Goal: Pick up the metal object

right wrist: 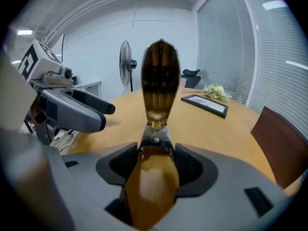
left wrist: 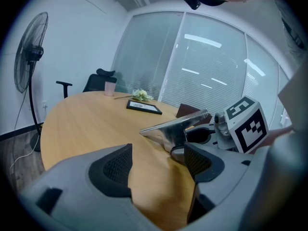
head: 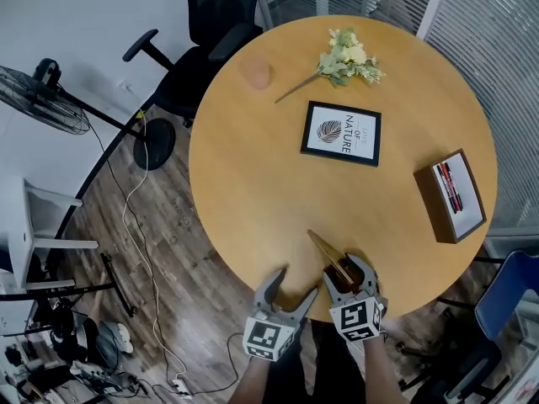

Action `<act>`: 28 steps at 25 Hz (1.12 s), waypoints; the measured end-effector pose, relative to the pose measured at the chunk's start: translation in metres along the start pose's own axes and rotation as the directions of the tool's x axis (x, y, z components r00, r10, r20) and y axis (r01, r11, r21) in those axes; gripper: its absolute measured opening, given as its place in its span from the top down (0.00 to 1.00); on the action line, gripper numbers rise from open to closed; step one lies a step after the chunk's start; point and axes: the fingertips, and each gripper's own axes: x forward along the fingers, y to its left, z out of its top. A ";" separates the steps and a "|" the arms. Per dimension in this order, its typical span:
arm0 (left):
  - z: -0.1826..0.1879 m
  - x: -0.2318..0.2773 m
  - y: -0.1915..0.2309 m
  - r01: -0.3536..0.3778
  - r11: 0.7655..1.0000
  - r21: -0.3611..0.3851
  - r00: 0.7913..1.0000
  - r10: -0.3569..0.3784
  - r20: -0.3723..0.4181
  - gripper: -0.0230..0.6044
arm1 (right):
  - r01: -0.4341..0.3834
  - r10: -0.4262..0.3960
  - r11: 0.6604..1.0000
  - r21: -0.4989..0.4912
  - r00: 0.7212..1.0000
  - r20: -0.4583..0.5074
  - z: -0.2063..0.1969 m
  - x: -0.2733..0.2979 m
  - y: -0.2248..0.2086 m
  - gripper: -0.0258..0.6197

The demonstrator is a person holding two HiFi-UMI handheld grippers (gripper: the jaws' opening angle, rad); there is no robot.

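The metal object (head: 327, 252) is a shiny, tongs-like piece that mirrors the wood of the round table (head: 253, 192). My right gripper (head: 347, 269) is shut on its near end by the table's front edge. In the right gripper view the piece (right wrist: 160, 81) stands up between the pads (right wrist: 190, 165) and juts away from me. The left gripper view shows it (left wrist: 178, 125) tilted, its free end raised over the tabletop. My left gripper (head: 295, 286) is open and holds nothing, just left of the right one, over the table edge.
Farther back on the table lie a framed print (head: 341, 133), a sprig of flowers (head: 349, 59), a cup (head: 255, 72) and a brown box with pens (head: 452, 196) at the right. An office chair (head: 202, 32) and a fan (head: 42, 99) stand beyond the left side.
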 end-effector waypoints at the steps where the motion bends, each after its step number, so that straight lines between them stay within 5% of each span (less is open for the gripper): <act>1: 0.000 0.001 0.000 0.001 1.000 0.001 1.000 -0.001 0.001 0.42 | -0.001 0.001 1.000 -0.001 1.000 0.000 0.000 0.000 0.000 0.59; 5: 0.003 0.000 0.001 -0.004 1.000 0.004 1.000 0.004 0.008 0.45 | -0.001 0.001 1.000 -0.001 1.000 -0.003 0.000 0.000 0.000 0.59; 8: 0.008 -0.004 0.005 -0.018 1.000 -0.006 0.999 0.018 0.033 0.68 | 0.000 0.000 1.000 0.000 1.000 -0.002 0.000 0.000 0.000 0.59; 14: 0.010 -0.005 0.013 -0.035 0.999 -0.006 0.999 0.035 0.035 0.72 | -0.003 0.003 1.000 0.000 1.000 -0.003 0.000 0.000 0.000 0.59; 22: 0.011 -0.009 0.021 -0.069 0.998 -0.009 0.997 0.069 0.045 0.93 | 0.004 -0.004 1.000 -0.003 1.000 0.000 0.001 0.000 -0.001 0.59; 28: 0.010 -0.016 0.024 -0.074 0.997 -0.013 0.996 0.074 0.043 0.95 | 0.026 -0.026 1.000 0.005 1.000 -0.002 -0.001 -0.002 -0.001 0.59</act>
